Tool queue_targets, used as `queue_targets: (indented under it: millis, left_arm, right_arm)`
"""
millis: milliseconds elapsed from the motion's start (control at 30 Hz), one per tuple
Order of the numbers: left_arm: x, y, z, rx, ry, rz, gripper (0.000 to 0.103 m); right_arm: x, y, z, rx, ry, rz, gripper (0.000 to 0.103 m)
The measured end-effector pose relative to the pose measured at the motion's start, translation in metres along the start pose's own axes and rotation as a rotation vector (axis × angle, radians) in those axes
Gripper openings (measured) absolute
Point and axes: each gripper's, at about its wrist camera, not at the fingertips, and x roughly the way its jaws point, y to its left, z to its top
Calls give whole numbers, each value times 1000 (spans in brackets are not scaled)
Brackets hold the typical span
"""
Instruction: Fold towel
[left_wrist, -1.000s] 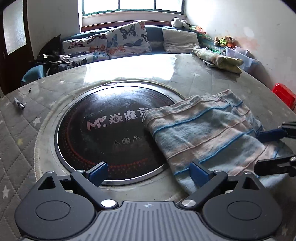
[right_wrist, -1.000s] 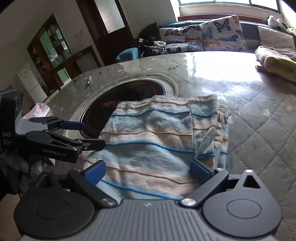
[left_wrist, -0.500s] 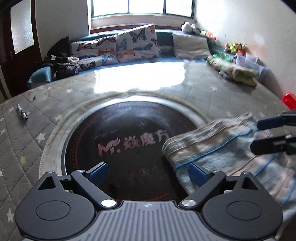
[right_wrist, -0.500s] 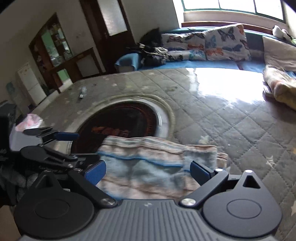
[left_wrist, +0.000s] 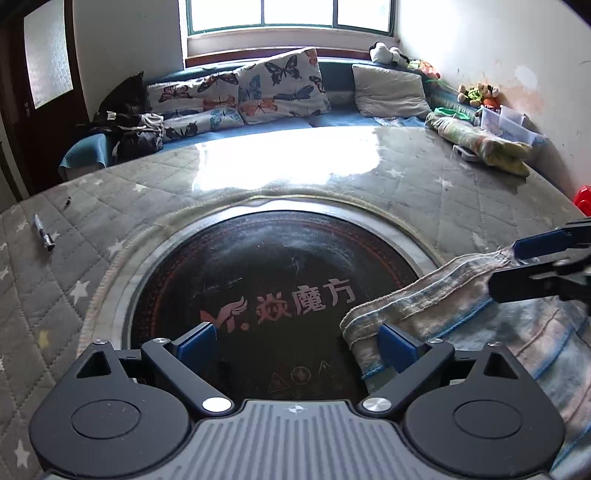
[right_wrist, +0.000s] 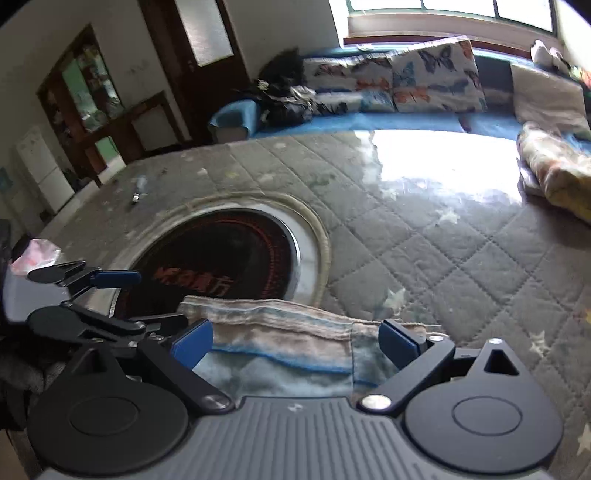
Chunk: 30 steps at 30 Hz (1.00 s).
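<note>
Two tools were in my views, both with jaws spread apart and gripping nothing. The left tool (left_wrist: 297, 343) sat low in its frame over the round black glass cooktop (left_wrist: 258, 280) set in the grey quilted bench (left_wrist: 461, 192). The striped blue-and-pink terry towel (left_wrist: 480, 317) lay bunched at lower right there, its edge against that tool's right finger. In the right view, the towel (right_wrist: 280, 347) lay between the right tool's (right_wrist: 295, 341) fingers at lower centre.
</note>
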Motion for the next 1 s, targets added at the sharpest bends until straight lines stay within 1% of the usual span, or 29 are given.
queue_targets:
  millis: [33, 133, 167, 300, 400, 500, 667, 700, 767, 833, 867, 933, 1000]
  left_arm:
    - [0, 0, 0, -3, 2, -1, 97]
    - [-1, 0, 0, -7, 2, -2, 97]
    - [-2, 0, 0, -8, 1, -1, 97]
    - [-13, -2, -6, -17, -5, -4, 96]
    - [-26, -3, -16, -35, -14, -22, 96]
    - [-40, -6, -27, -55, -20, -57, 96]
    - [-58, -19, -44, -68, -21, -107, 95]
    - [-61, -23, -48, -69, -20, -115, 95]
    - [-66, -29, -52, -72, -24, -133, 95]
    - [-68, -34, -54, -75, -25, -149, 90]
    - [-69, -37, -55, -77, -25, -157, 89]
    - [-69, -42, -55, -87, -19, -171, 82]
    - [-68, -45, -57, -99, -11, -176, 79]
  right_arm:
    - [6, -5, 1, 25, 19, -6, 94]
    - [5, -10, 1, 43, 13, 18, 94]
    - [1, -10, 0, 39, 1, 27, 94]
    - [-18, -8, -8, 35, -30, 4, 94]
    - [-32, -6, -22, 29, -38, -4, 94]
    - [-53, -4, -44, 31, -54, -23, 93]
    - [-76, -5, -77, 66, -76, -43, 89]
    - [-79, -7, -83, 82, -81, -45, 87]
    - [-83, -13, -91, 112, -90, -48, 86]
    - [-85, -20, -96, 141, -97, -50, 82]
    - [-84, -25, -98, 154, -97, -55, 80]
    - [-81, -31, -101, 177, -105, -53, 76]
    - [-78, -37, -104, 200, -114, -51, 74]
